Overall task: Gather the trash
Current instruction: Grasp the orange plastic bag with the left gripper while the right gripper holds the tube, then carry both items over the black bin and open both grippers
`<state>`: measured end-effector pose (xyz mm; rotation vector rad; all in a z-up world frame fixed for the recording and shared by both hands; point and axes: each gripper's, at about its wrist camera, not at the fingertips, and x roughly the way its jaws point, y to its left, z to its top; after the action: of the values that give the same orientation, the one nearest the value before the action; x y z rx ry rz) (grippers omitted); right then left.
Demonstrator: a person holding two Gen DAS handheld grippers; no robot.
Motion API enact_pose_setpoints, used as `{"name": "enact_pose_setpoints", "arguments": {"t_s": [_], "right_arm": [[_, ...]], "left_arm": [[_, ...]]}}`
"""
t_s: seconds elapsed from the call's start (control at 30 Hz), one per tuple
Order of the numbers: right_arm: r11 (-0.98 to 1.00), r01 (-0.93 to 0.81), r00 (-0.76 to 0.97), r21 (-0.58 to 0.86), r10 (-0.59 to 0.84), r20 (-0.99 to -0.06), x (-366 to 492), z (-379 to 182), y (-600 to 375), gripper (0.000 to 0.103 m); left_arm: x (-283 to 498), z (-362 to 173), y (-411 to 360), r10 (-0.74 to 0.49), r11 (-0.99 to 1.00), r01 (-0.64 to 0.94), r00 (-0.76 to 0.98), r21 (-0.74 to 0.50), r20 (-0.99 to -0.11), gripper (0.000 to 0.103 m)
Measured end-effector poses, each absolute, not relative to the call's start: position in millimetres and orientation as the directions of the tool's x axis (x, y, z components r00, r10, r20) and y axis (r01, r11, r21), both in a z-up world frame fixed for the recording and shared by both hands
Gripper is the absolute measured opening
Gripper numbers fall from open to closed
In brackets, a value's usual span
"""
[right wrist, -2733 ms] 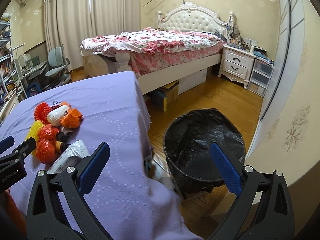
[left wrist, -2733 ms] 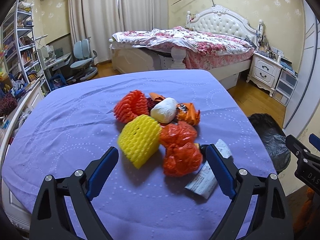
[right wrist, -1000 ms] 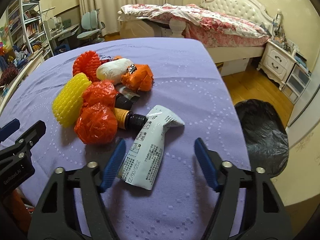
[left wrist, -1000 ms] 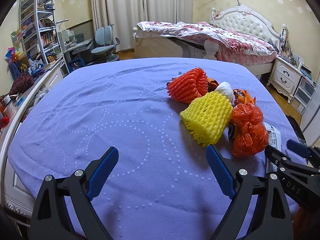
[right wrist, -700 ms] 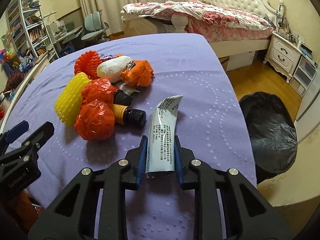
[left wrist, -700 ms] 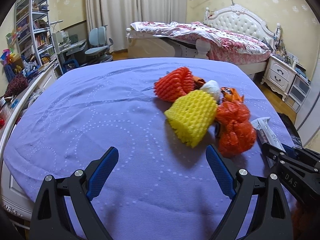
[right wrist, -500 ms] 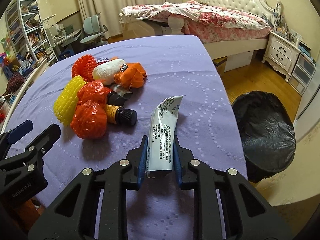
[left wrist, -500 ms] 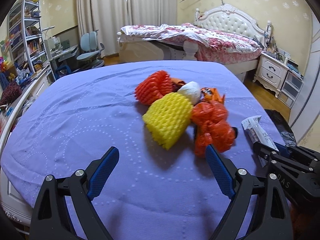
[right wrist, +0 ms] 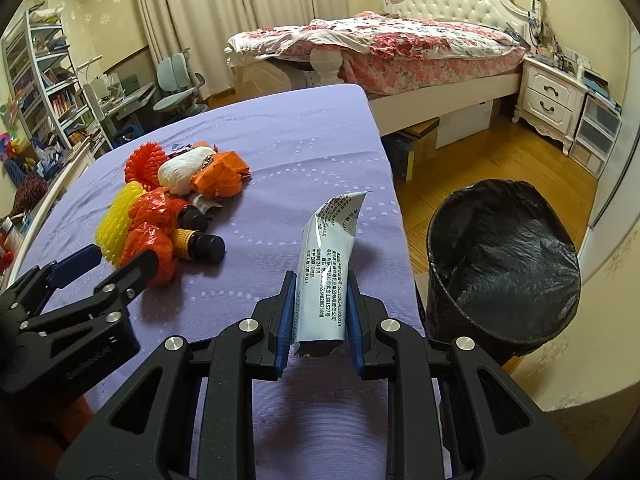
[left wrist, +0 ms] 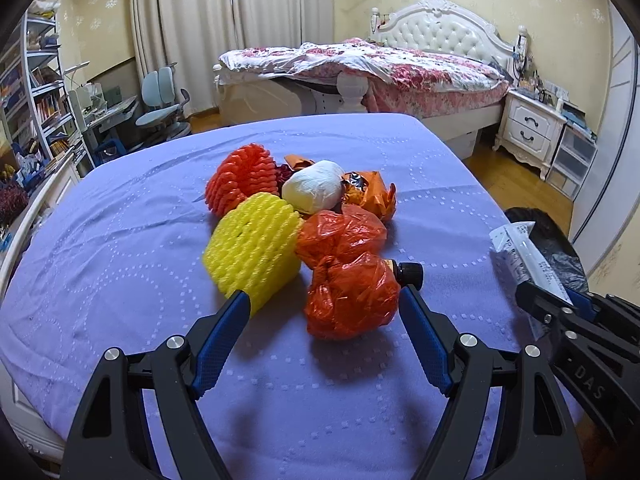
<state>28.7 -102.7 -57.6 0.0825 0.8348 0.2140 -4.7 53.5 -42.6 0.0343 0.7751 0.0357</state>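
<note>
1. Trash pile (left wrist: 304,224) sits mid-surface (left wrist: 120,240); your bin (right wrist: 504,256) stands on the floor beside its edge.
2. Your right gripper (right wrist: 320,304) has its fingers clenched on the flattened tube (right wrist: 326,264); a loose pinch could drop it short.
3. Your left gripper (left wrist: 324,312) is closing, fingers not yet touching the orange bag (left wrist: 352,300); it may nudge the bottle (left wrist: 408,272).

A home bedroom: a bed (left wrist: 380,68) with a white tufted headboard (left wrist: 444,28) and a rumpled floral quilt fills the far side. Right of the bed stands a white nightstand (left wrist: 532,128); left of it hang long curtains (left wrist: 224,28), with a desk chair (left wrist: 162,108) and bookshelves (left wrist: 36,88) beyond.
</note>
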Motion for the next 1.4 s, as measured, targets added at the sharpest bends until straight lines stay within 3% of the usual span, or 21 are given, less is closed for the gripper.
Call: {"name": "enact_pose_setpoints", "arguments": {"t_s": [0.1,0.23,0.33,0.87,1.4], "right_arm": [[0.972,-0.155,0.646,0.176,0.234,-0.726,30,-60,-107,0.023],[0.968,-0.158,0.645,0.194,0.249,-0.723,30,-61,-109,0.023],[0.966,-0.160,0.645,0.201,0.257,-0.720,31,-61,-112,0.023],[0.967,-0.167,0.678,0.192,0.254,-0.689,22,-46,-119,0.023],[0.986,0.074,0.751,0.146,0.041,-0.660,45,-37,-225,0.023]], "left_arm": [[-3,-45,51,0.051,0.998,-0.022,0.717,0.051,-0.695,0.071],[-2,-48,53,-0.002,1.000,0.013,0.711,0.010,-0.704,0.047],[-4,-48,53,-0.004,1.000,0.018,0.716,0.012,-0.698,0.044],[-17,-18,37,-0.069,0.996,0.092,0.773,0.004,-0.630,0.041],[34,-12,-53,-0.255,0.954,0.298,0.745,-0.034,-0.616,0.041]]}}
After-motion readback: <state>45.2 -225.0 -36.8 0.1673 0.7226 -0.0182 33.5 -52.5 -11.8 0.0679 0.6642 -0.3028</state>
